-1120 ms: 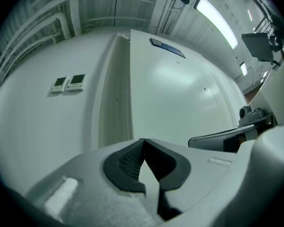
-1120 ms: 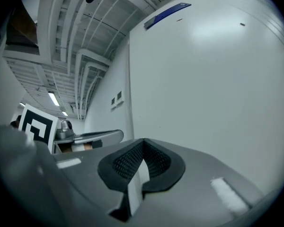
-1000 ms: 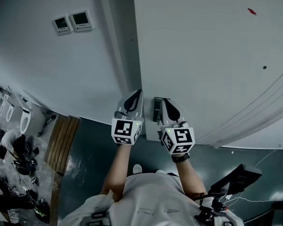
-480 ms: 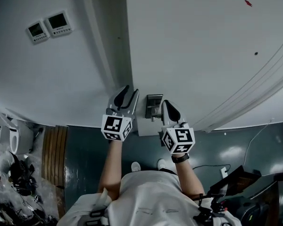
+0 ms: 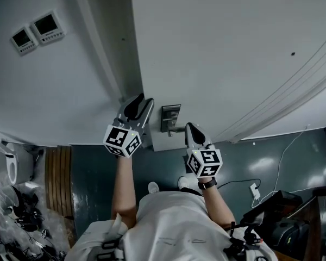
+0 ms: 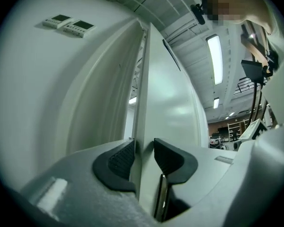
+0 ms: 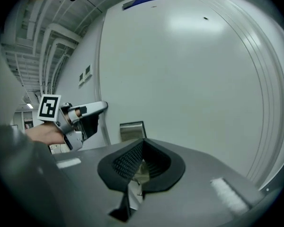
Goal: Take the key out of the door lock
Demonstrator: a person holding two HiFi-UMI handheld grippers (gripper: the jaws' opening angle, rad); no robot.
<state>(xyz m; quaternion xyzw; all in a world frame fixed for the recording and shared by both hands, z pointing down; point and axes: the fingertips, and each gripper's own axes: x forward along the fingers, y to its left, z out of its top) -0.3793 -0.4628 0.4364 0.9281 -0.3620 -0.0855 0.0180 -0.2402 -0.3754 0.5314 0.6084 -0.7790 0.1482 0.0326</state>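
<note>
DOOR JOB, OVERHEAD VIEW: A person in a white top works a white door [image 5: 217, 64] w/ two hand-held grippers.

The right gripper [image 5: 192, 126] has its jaws pressed together. In the right gripper view a small pale metal piece, by its look the key [image 7: 142, 171], is pinched low btwn the ribbed black pads [image 7: 128, 161]. The key is out of the steel lock plate [image 5: 170, 117]. In the head view the gripper's tip lies at approx 4 o'clock of the plate, near it but apart. In the right gripper view the plate shows at 12 o'clock, just past the jaw tips.

The left gripper [image 5: 144, 99], at approx 10 o'clock of the plate, has just been opening its jaws. They now stand wide, one pad on each side of the door's free edge [image 6: 141, 103], which runs up btwn them in the left gripper view. No squeeze on the edge can be made out.

Two wall controllers [image 5: 35, 31] w/ small screens hang at 10 o'clock of the head view, on the wall left of the door frame. A white cable w/ plug [image 5: 254, 190] lies on the dark floor [image 5: 92, 173] at 4 o'clock.
</note>
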